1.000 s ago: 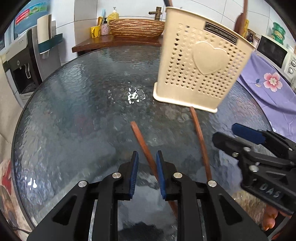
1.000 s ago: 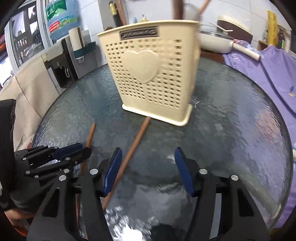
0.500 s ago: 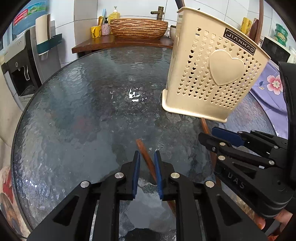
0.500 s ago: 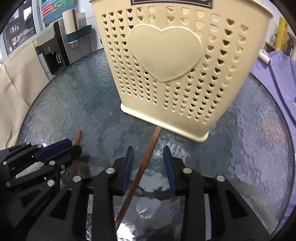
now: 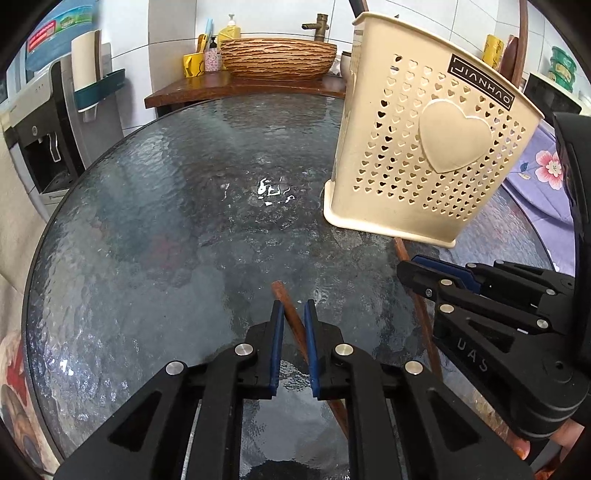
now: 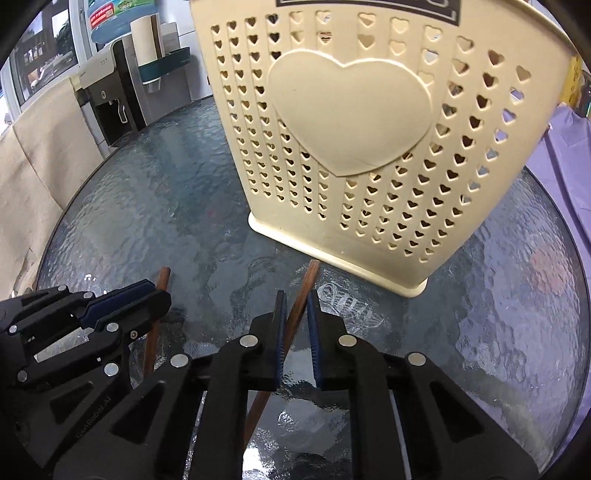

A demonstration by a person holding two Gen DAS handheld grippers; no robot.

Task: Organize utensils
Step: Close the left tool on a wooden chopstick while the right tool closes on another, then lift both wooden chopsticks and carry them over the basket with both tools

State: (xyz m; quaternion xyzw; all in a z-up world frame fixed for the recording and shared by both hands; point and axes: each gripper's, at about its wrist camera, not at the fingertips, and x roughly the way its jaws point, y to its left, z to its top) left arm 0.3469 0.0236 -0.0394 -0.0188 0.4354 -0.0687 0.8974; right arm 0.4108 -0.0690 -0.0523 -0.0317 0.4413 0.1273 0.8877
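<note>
Each tool is gripping one chopstick: left tool (image 5: 294, 332) on the left chopstick (image 5: 291, 317), right tool (image 6: 295, 321) on the right chopstick (image 6: 301, 295). Both sticks are pointing toward the holder (image 6: 369, 147) just ahead on the counter (image 5: 147, 221).

Round glass table (image 5: 147, 221). White tile wall (image 5: 266, 14) behind. Wooden counter (image 5: 221, 86) holds woven basin (image 5: 277, 59), brass tap (image 5: 321, 26). Water dispenser (image 5: 33, 129) at left. Purple flowered cloth (image 5: 539, 173) at right.

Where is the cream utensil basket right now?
The cream utensil basket stands upright on the round glass table, just beyond both grippers: it fills the right wrist view and sits upper right in the left wrist view, with the chopstick tip near its base.
</note>
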